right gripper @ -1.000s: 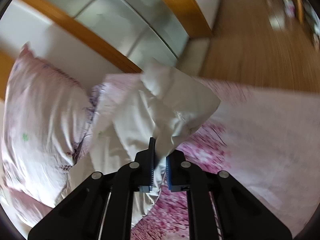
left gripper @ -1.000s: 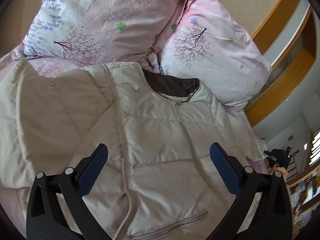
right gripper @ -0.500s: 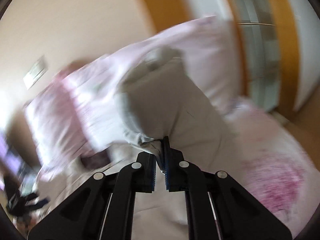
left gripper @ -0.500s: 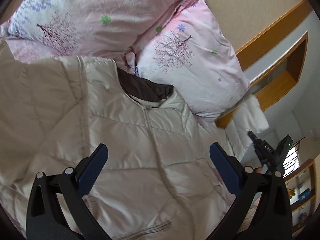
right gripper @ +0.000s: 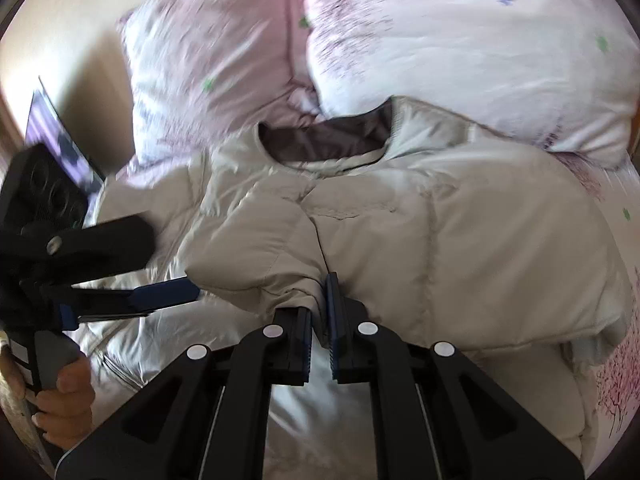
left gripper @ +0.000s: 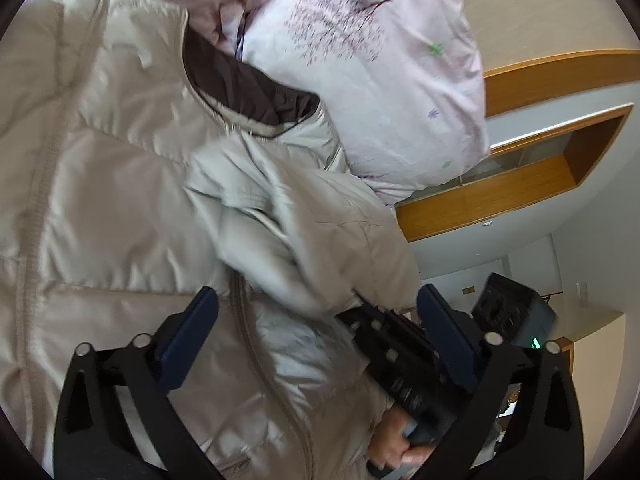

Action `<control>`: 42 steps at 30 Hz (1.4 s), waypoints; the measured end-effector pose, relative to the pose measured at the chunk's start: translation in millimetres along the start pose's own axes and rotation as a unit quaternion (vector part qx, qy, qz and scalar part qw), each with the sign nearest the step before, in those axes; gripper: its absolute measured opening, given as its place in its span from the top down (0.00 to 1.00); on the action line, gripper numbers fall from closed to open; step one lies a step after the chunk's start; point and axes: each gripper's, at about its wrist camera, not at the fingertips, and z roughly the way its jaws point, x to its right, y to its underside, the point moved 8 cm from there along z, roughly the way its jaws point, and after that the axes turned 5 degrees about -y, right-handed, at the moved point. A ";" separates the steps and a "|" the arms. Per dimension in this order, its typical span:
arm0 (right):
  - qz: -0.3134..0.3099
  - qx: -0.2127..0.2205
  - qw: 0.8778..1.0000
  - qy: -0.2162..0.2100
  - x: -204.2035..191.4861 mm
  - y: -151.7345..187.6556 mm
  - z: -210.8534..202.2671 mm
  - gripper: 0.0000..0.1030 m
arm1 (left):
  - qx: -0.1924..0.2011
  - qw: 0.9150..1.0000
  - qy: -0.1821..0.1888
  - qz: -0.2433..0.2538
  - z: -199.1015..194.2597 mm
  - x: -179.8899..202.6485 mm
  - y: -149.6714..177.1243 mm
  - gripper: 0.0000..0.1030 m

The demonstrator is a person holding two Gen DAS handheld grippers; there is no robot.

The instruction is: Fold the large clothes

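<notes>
Item: beige padded jacket, centre frame, spread on the bed below the pillows. Your right tongs clamp its sleeve, carrying it across the chest. Your left tongs, empty, are closing.

Soft daylight fills both views, bright enough that the beige padded jacket shows pale sheen on its quilted panels, with a washed-out glare patch low on its front in the left wrist view. The right wrist view is smeared by motion blur, worst over the pink floral pillows, whose print runs into streaks, and it looks milky and overexposed toward the top. Both fisheye pictures bend straight lines at the rim, as in the curved wooden trim, and end in dark vignetted corners.
</notes>
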 end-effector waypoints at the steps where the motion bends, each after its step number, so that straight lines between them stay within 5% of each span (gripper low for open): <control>1: -0.014 -0.004 1.000 0.009 -4.0 1.7 0.6 0.90 | -0.005 1.000 -0.002 -0.008 4.6 -1.6 -0.6 0.17; 4: -0.057 -0.018 0.997 0.041 -13.7 4.4 3.3 0.81 | -0.021 0.999 0.001 -0.041 17.6 -9.9 -2.3 0.40; 6: -0.068 -0.024 0.996 0.049 -13.1 7.9 -0.1 0.59 | -0.024 0.998 -0.010 -0.052 23.1 -16.9 -4.6 0.54; 8: -0.066 -0.017 0.997 0.038 -14.8 7.7 -5.9 0.23 | -0.026 0.998 -0.025 -0.054 26.4 -23.8 -6.0 0.66; 9: -0.060 -0.004 0.998 0.026 -15.4 8.2 -15.0 0.21 | -0.025 0.998 -0.028 -0.056 27.0 -26.6 -6.9 0.72; 13: -0.013 0.027 1.000 -0.007 -5.3 0.0 -40.0 0.21 | -0.011 0.998 -0.049 -0.047 18.8 -33.6 -17.4 0.83; 19: 0.094 0.074 0.993 -0.012 44.3 -15.3 -75.6 0.21 | 0.055 0.995 -0.084 0.002 -39.4 -35.6 -40.1 0.84; 25: 0.170 0.073 0.983 -0.020 65.5 -18.5 -71.3 0.27 | 0.033 0.987 -0.155 -0.007 -45.3 -78.8 -26.6 0.76; 29: 0.162 0.020 0.986 -0.043 32.3 -19.3 -39.4 0.46 | 0.029 0.985 -0.169 -0.012 -43.6 -93.7 -21.2 0.65; 34: 0.115 -0.037 0.990 -0.074 -24.9 -24.2 2.9 0.66 | 0.065 0.984 -0.168 0.006 -81.1 -82.9 -16.4 0.32; 38: 0.067 -0.072 0.991 -0.093 -73.7 -26.3 36.0 0.76 | 0.119 0.980 -0.159 0.021 -141.5 -81.2 -4.4 0.28; 42: 0.047 -0.085 0.991 -0.094 -99.5 -28.3 58.8 0.76 | 0.183 0.966 -0.181 0.008 -212.8 -108.5 18.3 0.28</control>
